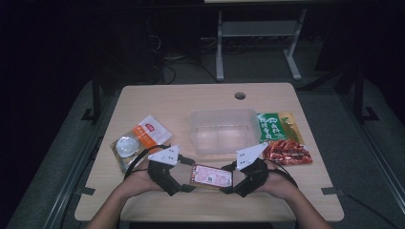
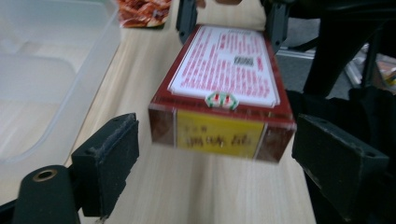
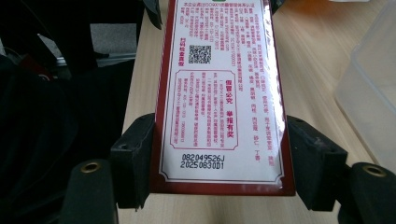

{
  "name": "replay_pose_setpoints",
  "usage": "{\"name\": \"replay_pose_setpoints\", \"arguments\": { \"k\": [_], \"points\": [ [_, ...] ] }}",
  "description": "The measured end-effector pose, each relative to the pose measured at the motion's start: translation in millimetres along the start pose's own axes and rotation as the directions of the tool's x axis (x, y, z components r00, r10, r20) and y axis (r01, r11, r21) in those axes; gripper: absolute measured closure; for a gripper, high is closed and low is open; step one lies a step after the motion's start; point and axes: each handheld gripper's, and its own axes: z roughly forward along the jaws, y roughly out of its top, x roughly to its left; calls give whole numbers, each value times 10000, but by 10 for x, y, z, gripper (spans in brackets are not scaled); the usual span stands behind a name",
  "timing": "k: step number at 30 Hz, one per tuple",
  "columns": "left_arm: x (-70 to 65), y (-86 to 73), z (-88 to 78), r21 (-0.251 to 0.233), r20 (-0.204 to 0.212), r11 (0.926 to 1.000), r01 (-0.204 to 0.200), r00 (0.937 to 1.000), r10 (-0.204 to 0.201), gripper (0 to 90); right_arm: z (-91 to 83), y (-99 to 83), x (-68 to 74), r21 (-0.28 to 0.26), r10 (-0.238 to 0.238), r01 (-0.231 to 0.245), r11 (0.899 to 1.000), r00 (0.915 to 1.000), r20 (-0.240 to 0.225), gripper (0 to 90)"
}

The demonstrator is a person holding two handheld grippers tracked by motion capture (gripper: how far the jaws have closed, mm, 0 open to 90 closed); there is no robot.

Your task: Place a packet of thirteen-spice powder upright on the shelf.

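A dark red box (image 1: 211, 175) with a white printed label is near the table's front edge, between the two grippers. My right gripper (image 1: 228, 183) is shut on it: in the right gripper view both pads press the long sides of the box (image 3: 219, 84) near its end, at my right gripper (image 3: 219, 149). My left gripper (image 1: 184, 179) faces the other end. In the left gripper view its jaws stand open at my left gripper (image 2: 219, 140), with a gap on each side of the box (image 2: 224, 79), whose yellow end label faces the camera. The box looks slightly off the tabletop.
A clear plastic container (image 1: 222, 113) stands just beyond the box. To its left lie an orange-and-white packet (image 1: 150, 131) and a clear pouch (image 1: 126, 148). A green packet (image 1: 277, 126) and a red snack packet (image 1: 286, 152) lie to its right. The table's front edge is close behind both hands.
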Motion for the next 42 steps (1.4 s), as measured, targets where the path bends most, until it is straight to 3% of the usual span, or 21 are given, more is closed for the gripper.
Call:
{"name": "replay_pose_setpoints", "arguments": {
  "k": [12, 17, 36, 42],
  "points": [
    [-13, 18, 13, -194, 84, 9997, -134, 9999, 136, 240, 25, 18, 11, -40, -140, 139, 9999, 9998, -130, 318],
    [-17, 17, 19, -215, 164, 9996, -169, 9997, 172, 281, 30, 30, 15, -161, 6, -9, 9999, 9998, -185, 318],
    [-8, -6, 9, 11, 436, 10000, -60, 9990, 59, 315, 61, 28, 3, -122, -195, 191, 9997, 9995, -263, 309],
    [12, -31, 0, 13, 269, 9999, 161, 9995, -161, 318, 79, 23, 2, -180, 262, -261, 9995, 9996, 98, 145]
  ]
}}
